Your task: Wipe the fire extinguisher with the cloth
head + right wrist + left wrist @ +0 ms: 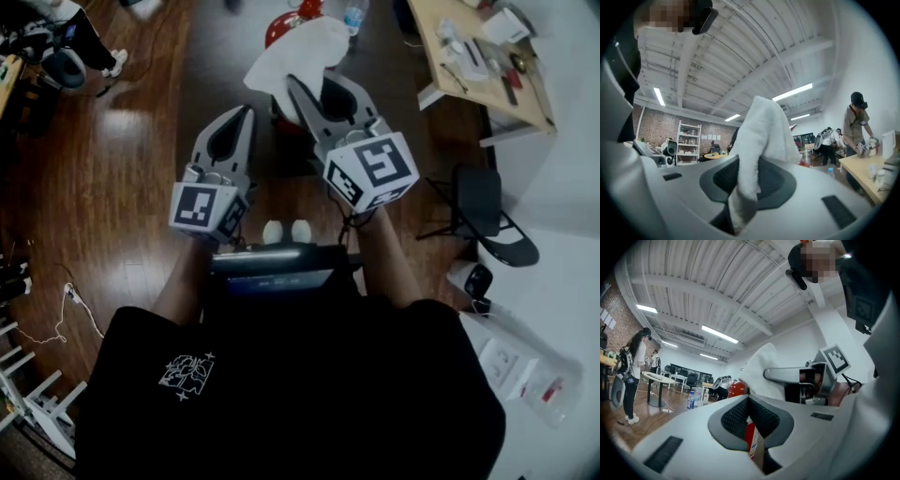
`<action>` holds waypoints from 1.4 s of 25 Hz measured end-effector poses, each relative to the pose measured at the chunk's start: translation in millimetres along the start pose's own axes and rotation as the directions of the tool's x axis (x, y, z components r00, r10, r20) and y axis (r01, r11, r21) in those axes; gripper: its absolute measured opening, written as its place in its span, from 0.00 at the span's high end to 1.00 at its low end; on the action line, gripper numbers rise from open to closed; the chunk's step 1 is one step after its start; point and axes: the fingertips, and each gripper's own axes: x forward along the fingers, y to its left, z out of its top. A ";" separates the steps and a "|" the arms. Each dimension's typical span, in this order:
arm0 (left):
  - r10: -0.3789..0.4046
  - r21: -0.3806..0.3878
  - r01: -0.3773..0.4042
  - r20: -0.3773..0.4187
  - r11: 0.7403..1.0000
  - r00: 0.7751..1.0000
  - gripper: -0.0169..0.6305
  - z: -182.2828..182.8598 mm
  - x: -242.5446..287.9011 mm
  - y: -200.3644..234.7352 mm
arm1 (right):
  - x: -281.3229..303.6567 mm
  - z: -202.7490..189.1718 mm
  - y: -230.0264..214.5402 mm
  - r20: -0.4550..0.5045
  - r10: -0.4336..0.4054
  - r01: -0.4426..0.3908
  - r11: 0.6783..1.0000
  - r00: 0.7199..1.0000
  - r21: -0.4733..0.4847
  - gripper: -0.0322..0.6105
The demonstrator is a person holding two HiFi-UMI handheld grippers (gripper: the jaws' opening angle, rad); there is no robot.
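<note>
The red fire extinguisher [278,28] stands on the wooden floor ahead of me, mostly hidden behind the white cloth [298,54]. My right gripper [293,81] is shut on that cloth, which bunches above its tips. In the right gripper view the cloth [761,136] fills the space between the jaws and hangs down through them. My left gripper [247,111] is beside it on the left, shut with nothing in it. In the left gripper view the extinguisher's red body [751,434] shows through the gap behind the left gripper's [748,398] closed tips, with the cloth [761,369] to the right.
A wooden table [466,73] with small items stands at the upper right, a black chair [489,214] below it. A water bottle [352,15] stands behind the extinguisher. Cables [66,309] lie on the floor at left. People stand nearby [631,376] [857,126].
</note>
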 end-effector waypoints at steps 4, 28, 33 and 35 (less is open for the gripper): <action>-0.011 -0.005 0.011 0.007 1.000 1.000 0.97 2.0 2.3 -3.5 | 23.3 1.0 -12.5 -0.014 -0.015 0.015 1.000 1.000 -0.005 0.78; 0.001 0.006 -0.001 0.015 1.000 1.000 0.97 4.4 -3.9 -0.8 | 5.5 -182.5 2.3 -0.298 0.111 -0.100 0.994 0.948 0.052 0.79; -0.014 0.000 0.014 0.013 1.000 1.000 0.97 3.1 4.3 -3.5 | -26.8 -56.7 -17.6 -0.006 0.091 -0.091 0.995 0.996 0.032 0.78; -0.021 -0.005 0.021 0.011 1.000 1.000 0.97 2.5 8.2 -7.7 | -36.3 -14.5 -41.7 0.090 0.063 -0.070 0.995 0.994 0.071 0.78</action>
